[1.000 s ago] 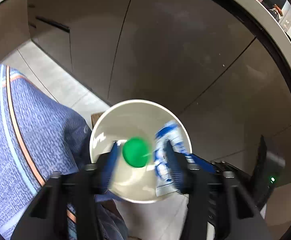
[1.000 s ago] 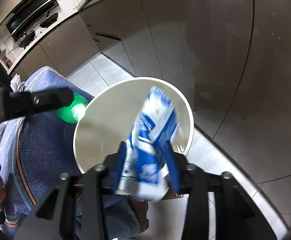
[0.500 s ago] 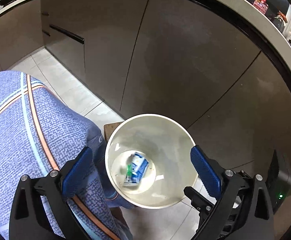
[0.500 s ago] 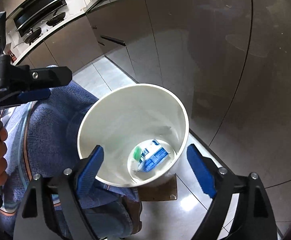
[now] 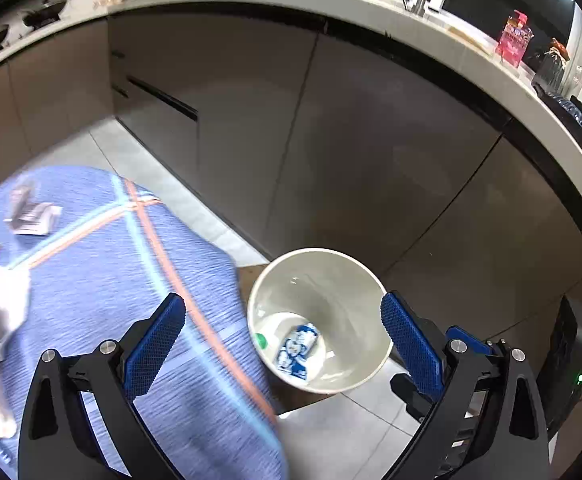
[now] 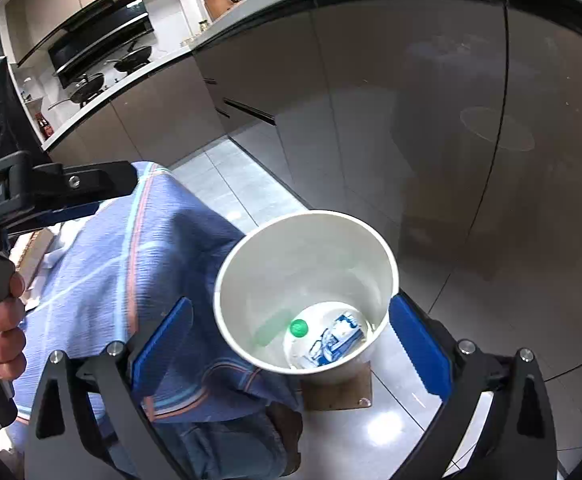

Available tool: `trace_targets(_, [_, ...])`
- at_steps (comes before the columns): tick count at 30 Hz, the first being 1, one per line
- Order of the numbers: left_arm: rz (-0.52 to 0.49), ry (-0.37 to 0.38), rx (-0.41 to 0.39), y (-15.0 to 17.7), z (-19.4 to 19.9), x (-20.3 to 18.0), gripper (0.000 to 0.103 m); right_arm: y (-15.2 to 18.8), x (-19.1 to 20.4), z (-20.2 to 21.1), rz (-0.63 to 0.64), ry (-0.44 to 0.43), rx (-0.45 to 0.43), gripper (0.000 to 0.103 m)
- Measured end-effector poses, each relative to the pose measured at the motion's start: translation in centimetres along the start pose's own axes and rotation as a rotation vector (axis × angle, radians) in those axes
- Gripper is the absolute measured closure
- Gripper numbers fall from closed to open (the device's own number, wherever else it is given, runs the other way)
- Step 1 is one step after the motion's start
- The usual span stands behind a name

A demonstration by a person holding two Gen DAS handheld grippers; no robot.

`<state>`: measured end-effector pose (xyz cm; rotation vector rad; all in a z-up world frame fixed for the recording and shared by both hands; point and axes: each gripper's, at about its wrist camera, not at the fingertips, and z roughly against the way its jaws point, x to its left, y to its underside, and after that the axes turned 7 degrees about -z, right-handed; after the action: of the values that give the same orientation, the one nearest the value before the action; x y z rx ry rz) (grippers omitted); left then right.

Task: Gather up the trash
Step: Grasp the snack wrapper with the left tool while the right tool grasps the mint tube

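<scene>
The left gripper (image 5: 283, 336) has its jaws spread wide and holds nothing. The right gripper (image 6: 291, 336) has just been opening and is also empty. The carton (image 6: 337, 340) and green cap (image 6: 298, 328) lie at the bottom of the bin (image 6: 251, 264).

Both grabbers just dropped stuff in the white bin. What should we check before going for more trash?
1. Left gripper empty, jaws open: ok.
2. Right gripper empty, jaws just opened wide: ok.
3. Blue-and-white wrapper lying at the bottom of the white bin: ok.
4. Green cap inside the bin beside it: ok.
5. Bin upright: ok.
6. More trash on the blue cloth, like the crumpled paper: ok, still to collect.
</scene>
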<state>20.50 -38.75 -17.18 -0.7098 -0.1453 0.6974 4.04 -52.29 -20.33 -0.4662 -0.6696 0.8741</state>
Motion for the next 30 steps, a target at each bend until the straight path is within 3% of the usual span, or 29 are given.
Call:
trace_targets(5, [0.041,-0.035,-0.052,1.7,5.6,1.6,0.009,0.3,3.2,2.3,0.028,-0.054,-0.015,0.004])
trace_targets(12, [0.118,-0.14,-0.103,5.1,12.4,5.6,0.008,1.1,9.3,4.5,0.115,-0.148,-0.005,0.004])
trace_targets(25, [0.346,-0.31,-0.131,15.9,22.5,17.5,0.008,3.8,20.3,5.2,0.261,-0.302,0.084,0.004])
trace_targets(28, [0.412,-0.319,-0.121,18.6,24.1,20.4,0.009,5.4,23.8,4.2,0.335,-0.362,0.16,0.018])
trace_targets(30, [0.442,-0.294,-0.12,20.1,24.7,21.9,0.009,6.9,26.7,3.3,0.404,-0.386,0.209,0.034])
